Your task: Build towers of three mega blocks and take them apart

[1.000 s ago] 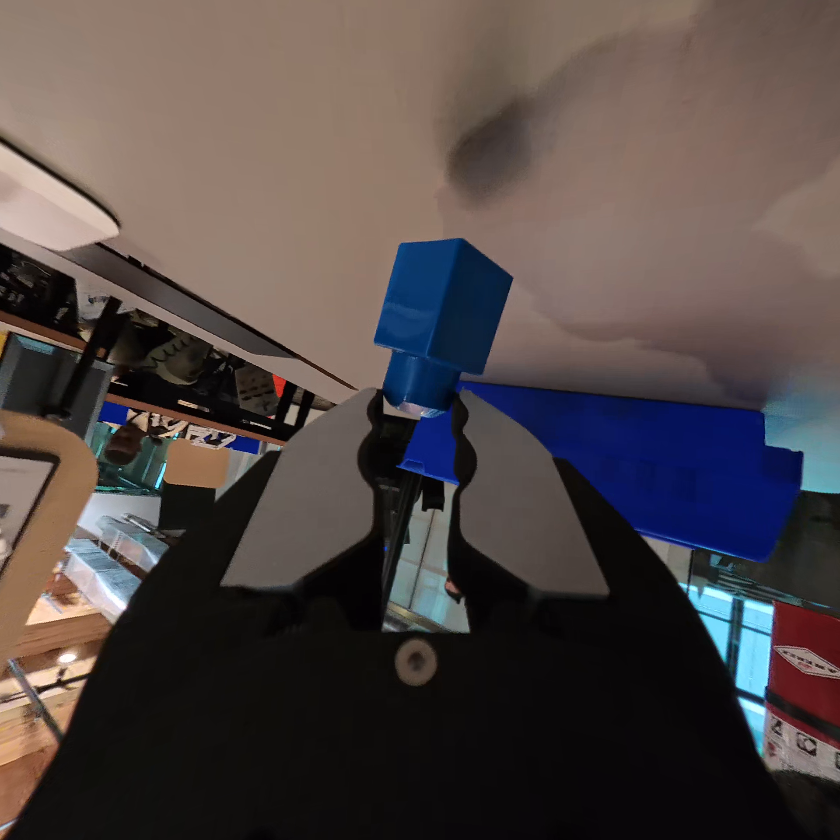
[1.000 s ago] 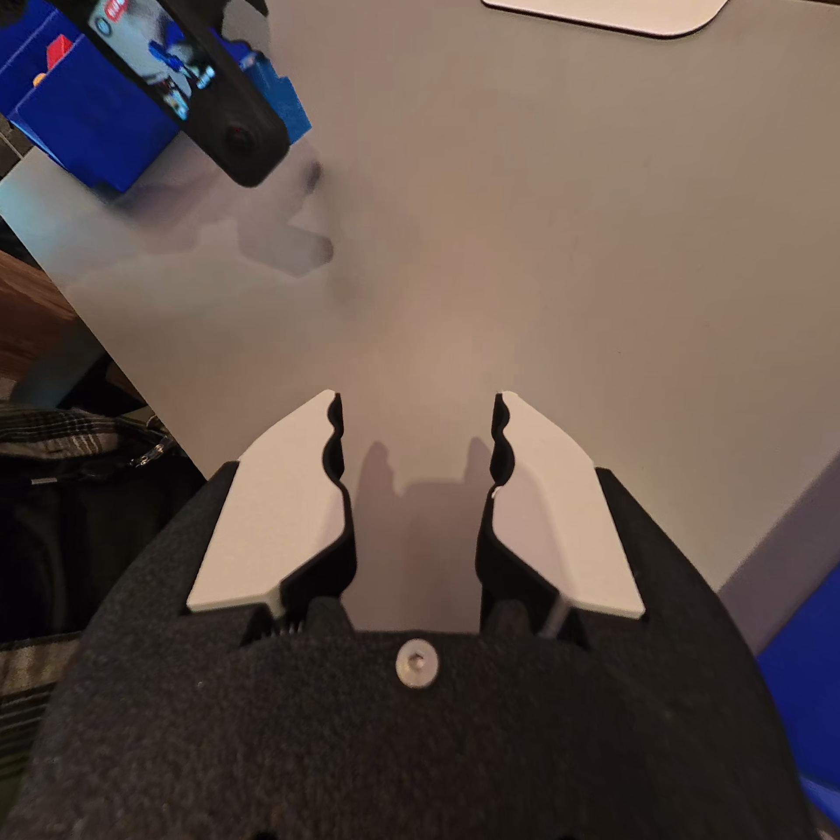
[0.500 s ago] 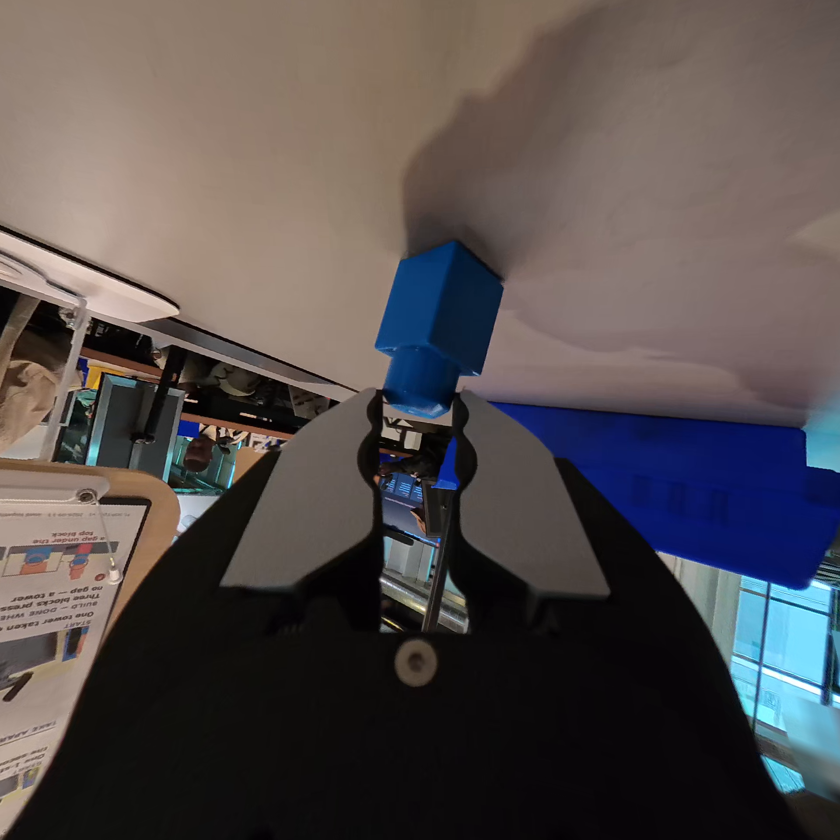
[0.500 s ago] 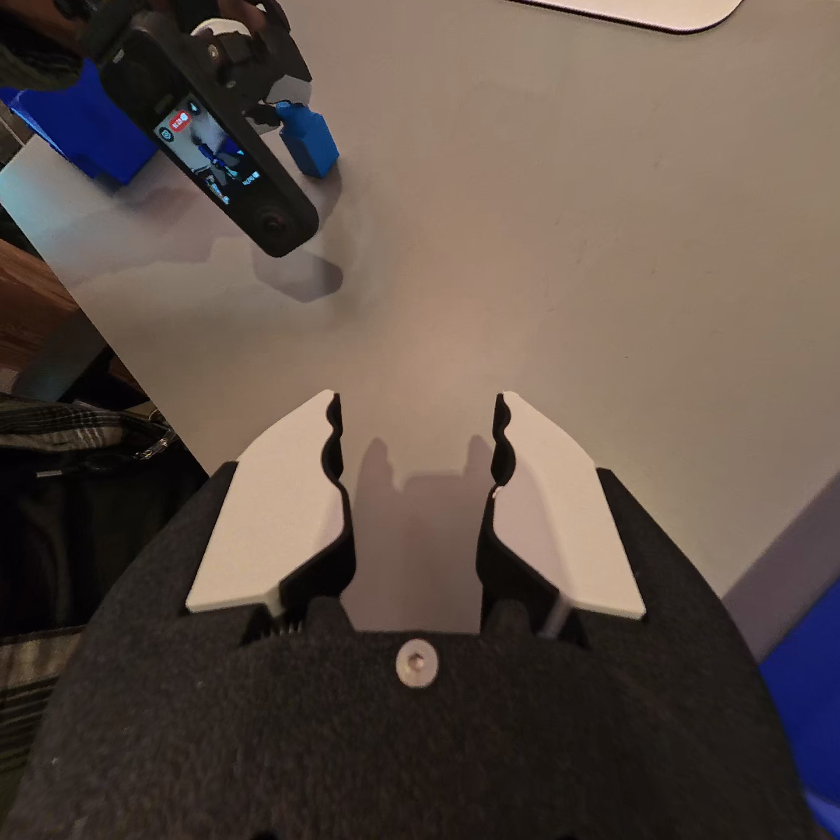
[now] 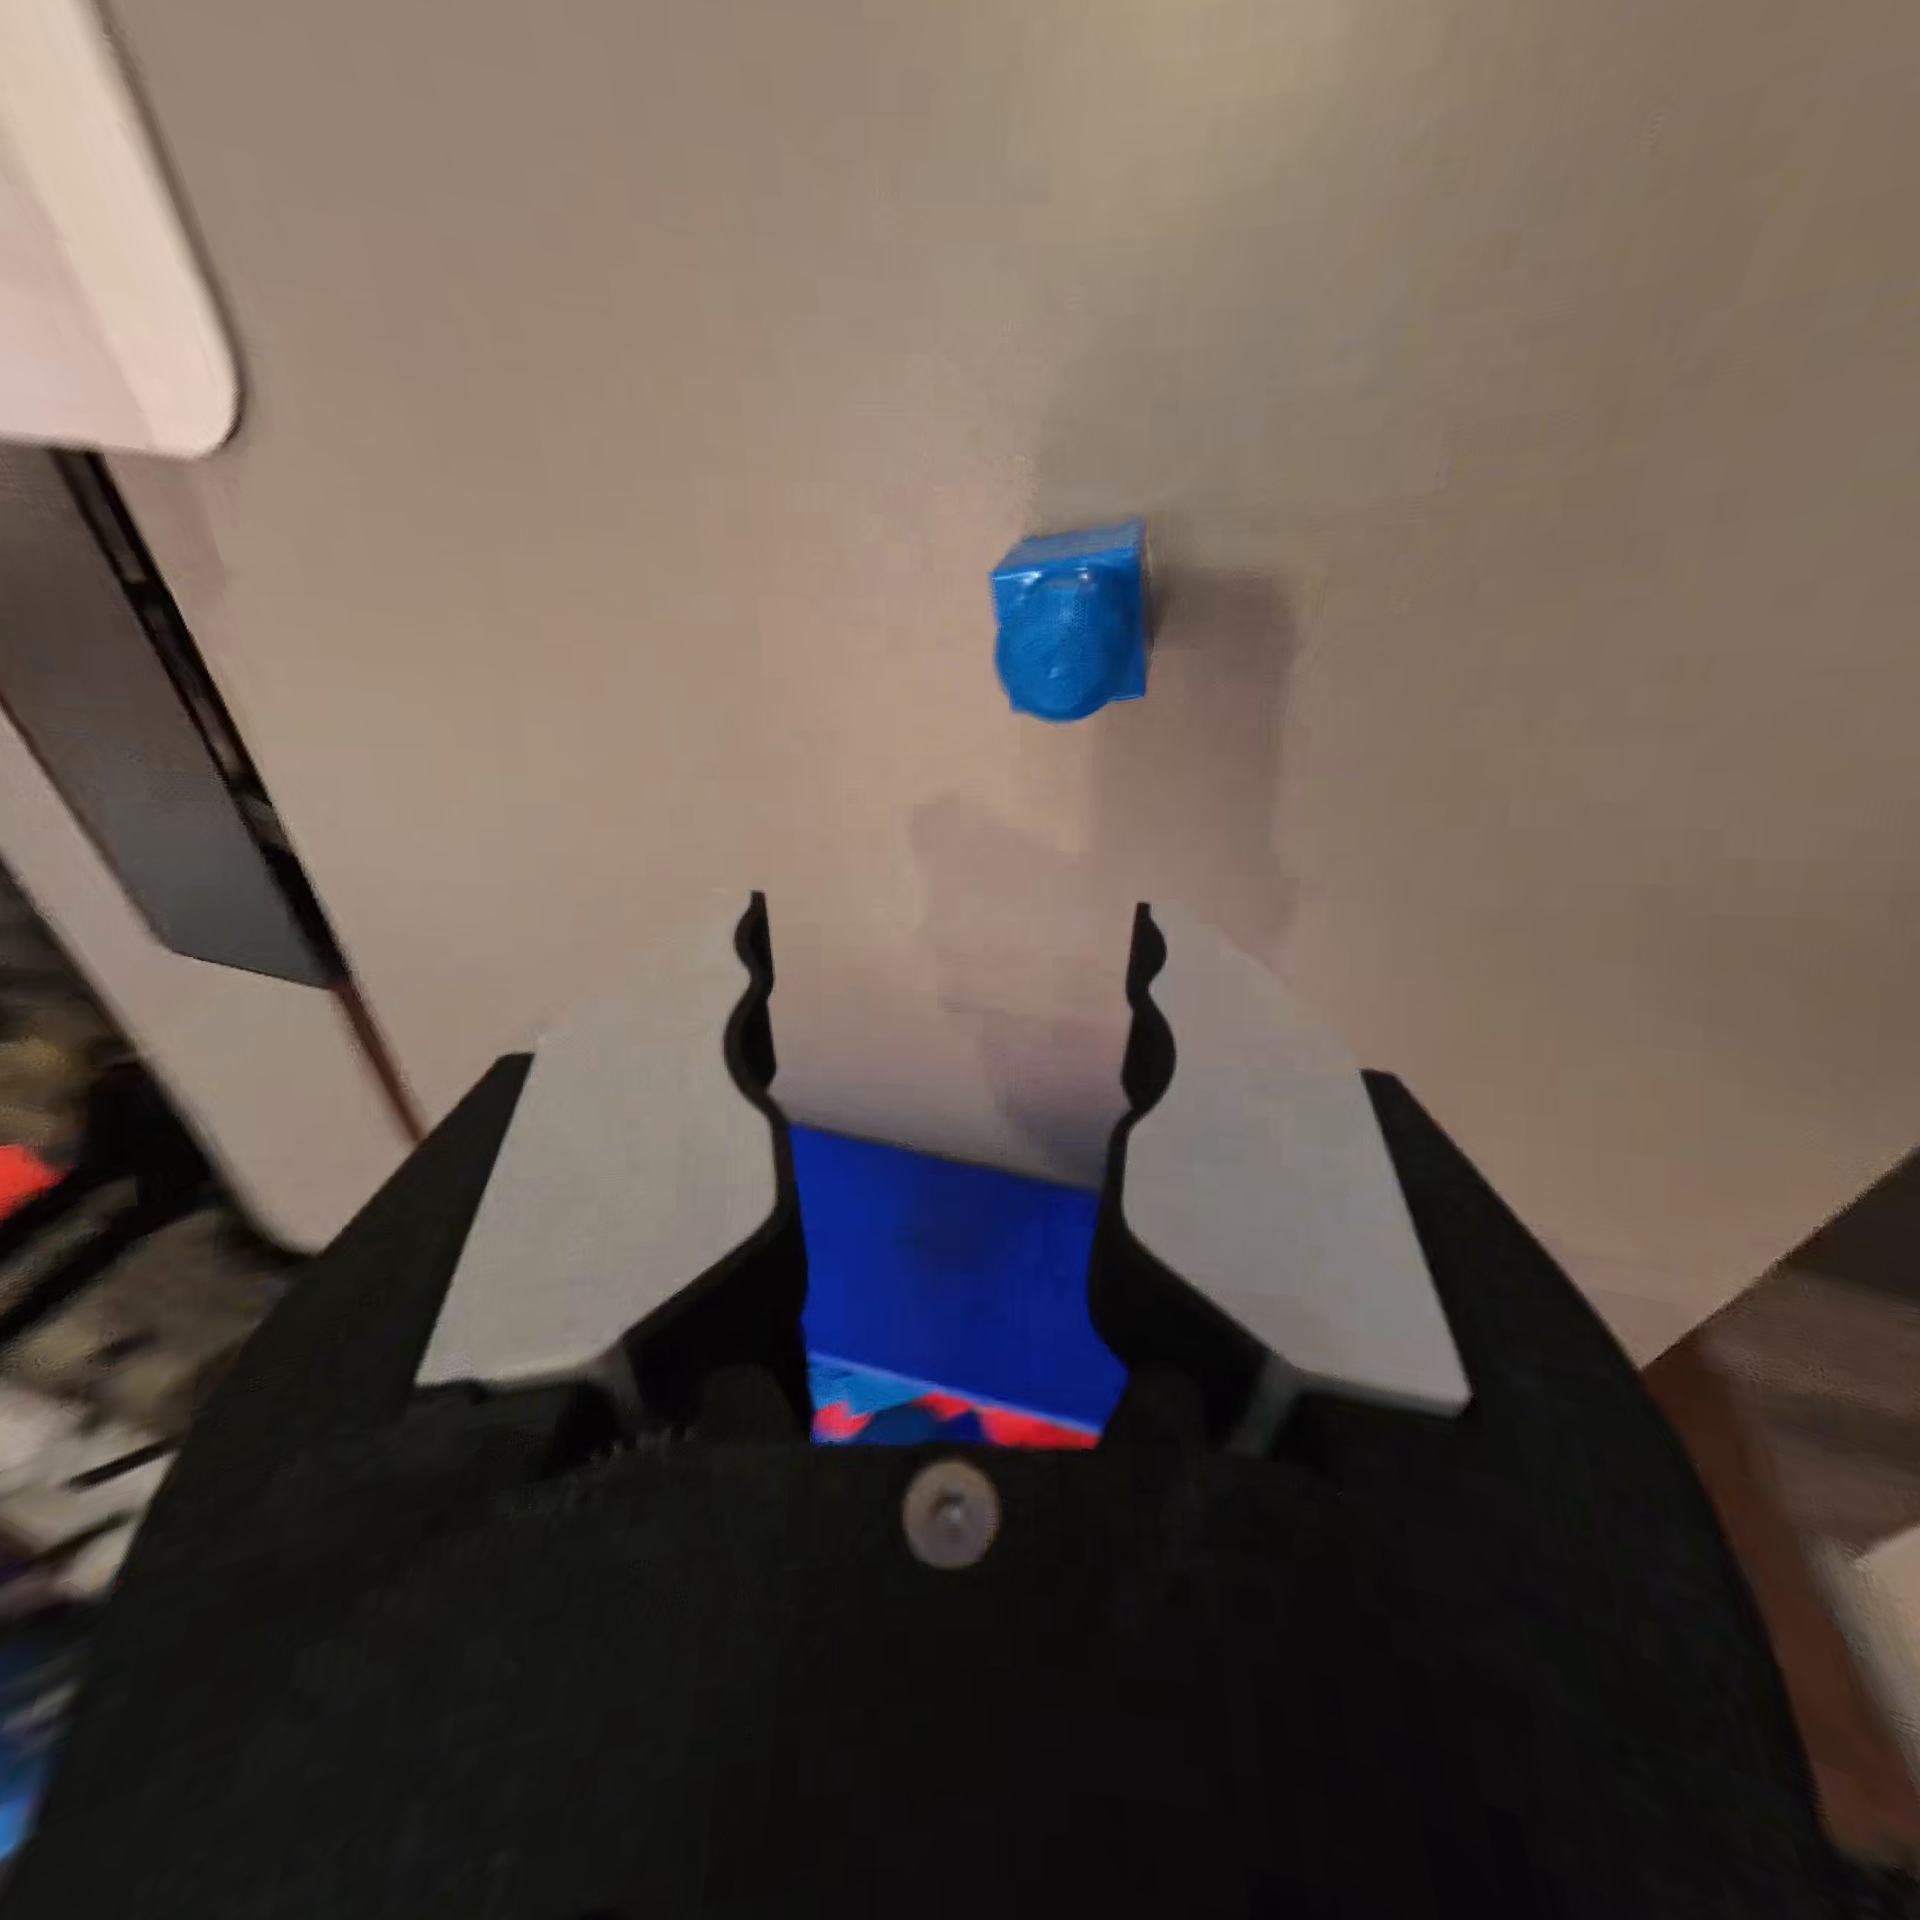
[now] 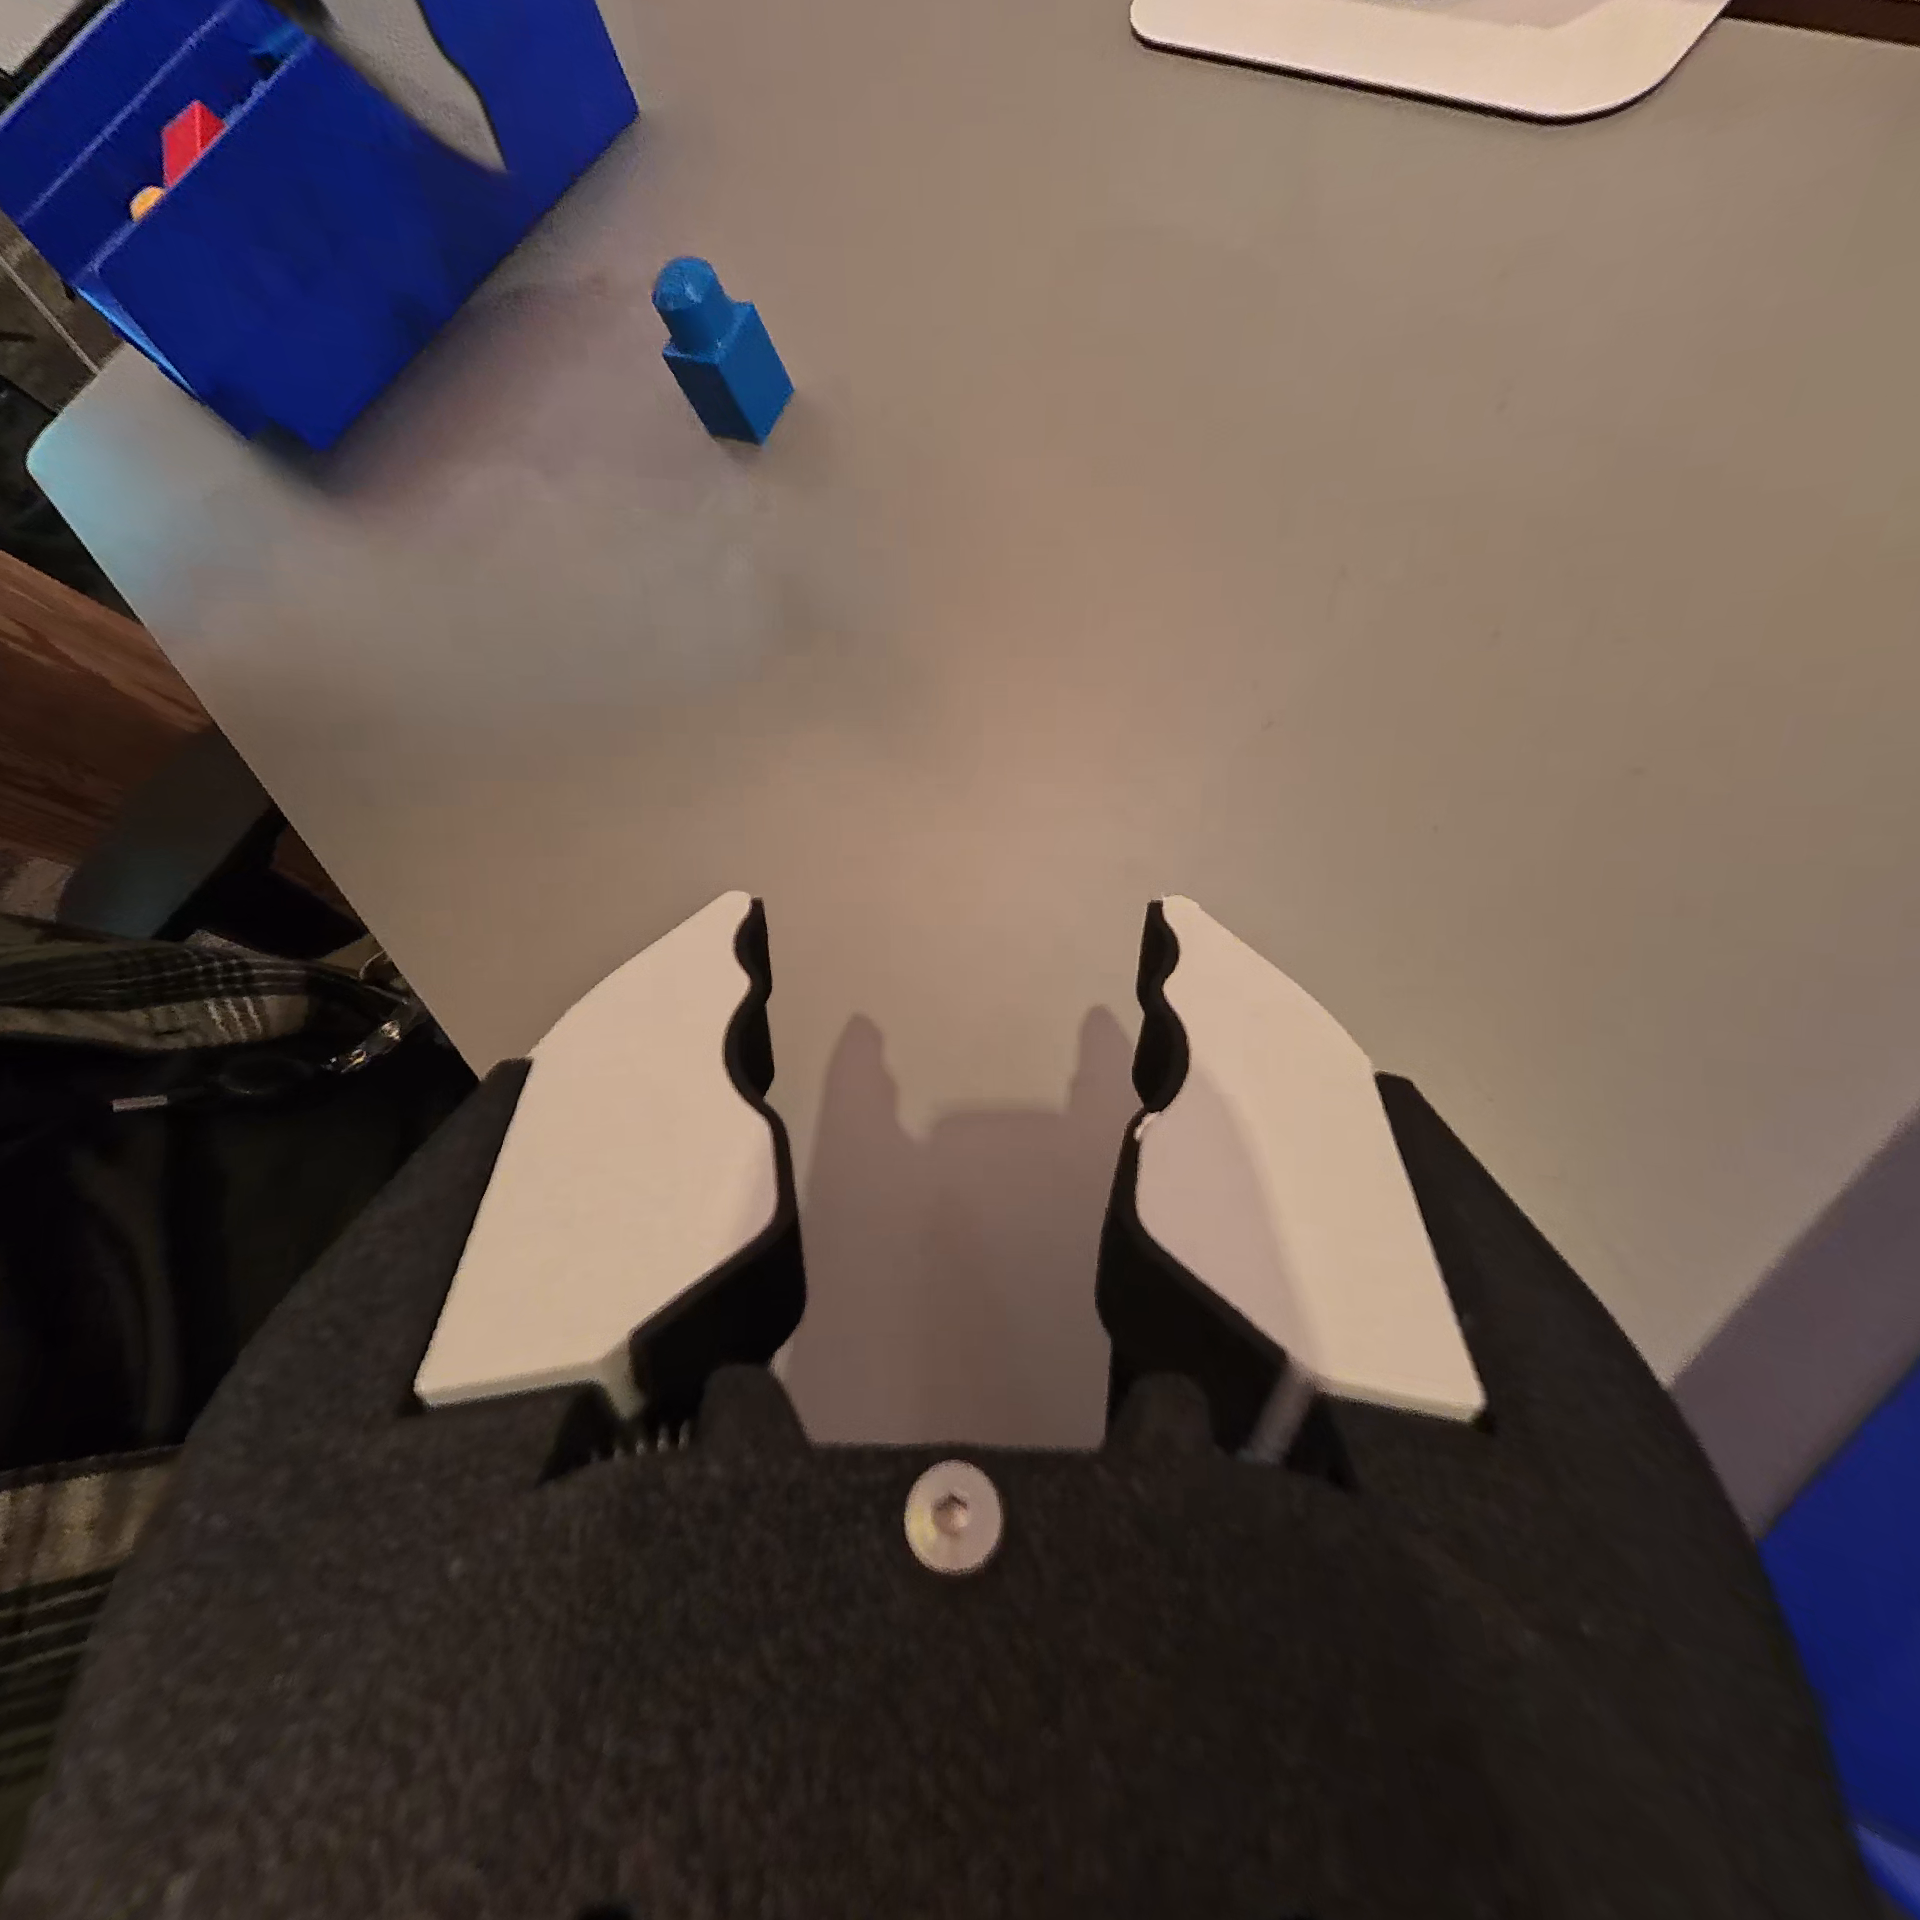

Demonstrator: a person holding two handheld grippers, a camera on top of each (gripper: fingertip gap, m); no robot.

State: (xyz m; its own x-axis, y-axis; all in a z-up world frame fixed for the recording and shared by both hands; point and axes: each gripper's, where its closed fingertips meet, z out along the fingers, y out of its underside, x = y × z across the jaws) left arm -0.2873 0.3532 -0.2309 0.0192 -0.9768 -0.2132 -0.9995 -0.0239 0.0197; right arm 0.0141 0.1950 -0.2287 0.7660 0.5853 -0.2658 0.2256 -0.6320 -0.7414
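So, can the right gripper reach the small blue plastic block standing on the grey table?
Probably yes: the right gripper is open, and bare grey table separates it from the small blue plastic block.

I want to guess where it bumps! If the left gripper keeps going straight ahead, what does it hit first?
Probably just the bare grey tabletop. The open left gripper holds nothing, and the small blue plastic block with one round stud stands a bit right of its line, so it might pass by. Depth is hard to judge.

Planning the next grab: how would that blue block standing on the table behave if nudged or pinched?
The blue block looks like rigid plastic, so probably stiff and light. Standing upright, taller than wide, it may tip if pushed high. Its round stud gives a narrow, possibly slippery grip.
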